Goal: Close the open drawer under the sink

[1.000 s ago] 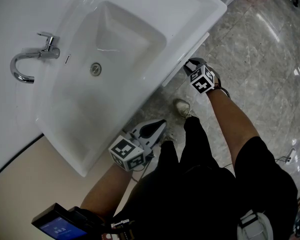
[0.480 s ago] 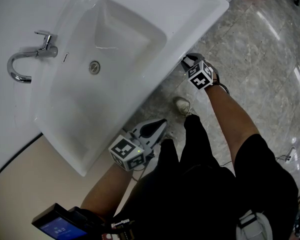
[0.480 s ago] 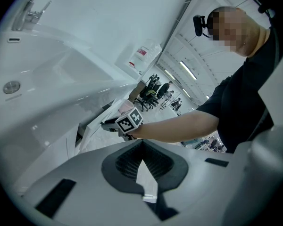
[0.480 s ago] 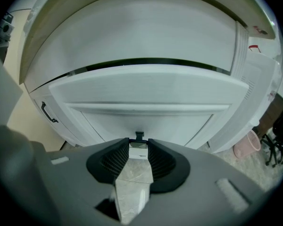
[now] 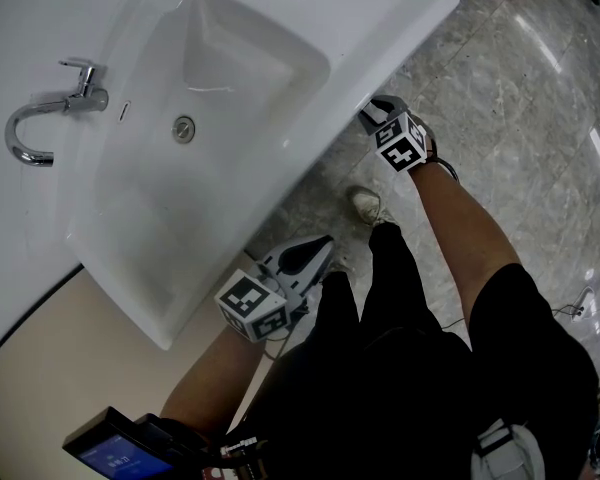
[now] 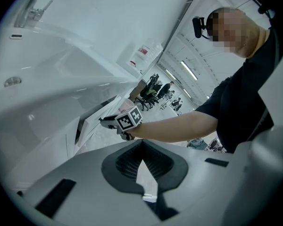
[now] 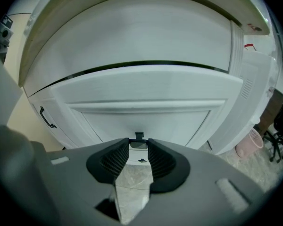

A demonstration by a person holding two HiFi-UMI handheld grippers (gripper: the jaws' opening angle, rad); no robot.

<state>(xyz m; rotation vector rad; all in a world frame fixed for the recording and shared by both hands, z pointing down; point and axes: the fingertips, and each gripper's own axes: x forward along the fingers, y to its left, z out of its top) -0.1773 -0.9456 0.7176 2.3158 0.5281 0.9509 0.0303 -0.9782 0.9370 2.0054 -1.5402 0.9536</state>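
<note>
The white drawer front (image 7: pixel 146 91) fills the right gripper view, with a thin dark gap (image 7: pixel 132 66) along its top edge. My right gripper (image 7: pixel 138 142) stands open right at the panel, and a small black handle (image 7: pixel 139 135) sits at its fingertips, apart from the pads. In the head view the right gripper (image 5: pixel 372 114) reaches under the front rim of the white sink (image 5: pixel 280 28). The left gripper (image 5: pixel 318 251) hangs lower beside my leg, its tips (image 6: pixel 142 145) together on nothing. From it I see the right gripper (image 6: pixel 126 120) at the drawer (image 6: pixel 92 124).
A chrome faucet (image 5: pixel 40 118) stands at the sink's back. A neighbouring cabinet door has a black handle (image 7: pixel 46 117). A pink bin (image 7: pixel 249 142) sits on the marble floor at the right. My shoe (image 5: pixel 365 206) is below the sink front.
The right gripper has edged closer to the cabinet, and the white drawer strip showing beyond the sink's rim has narrowed. The left gripper has stayed put.
</note>
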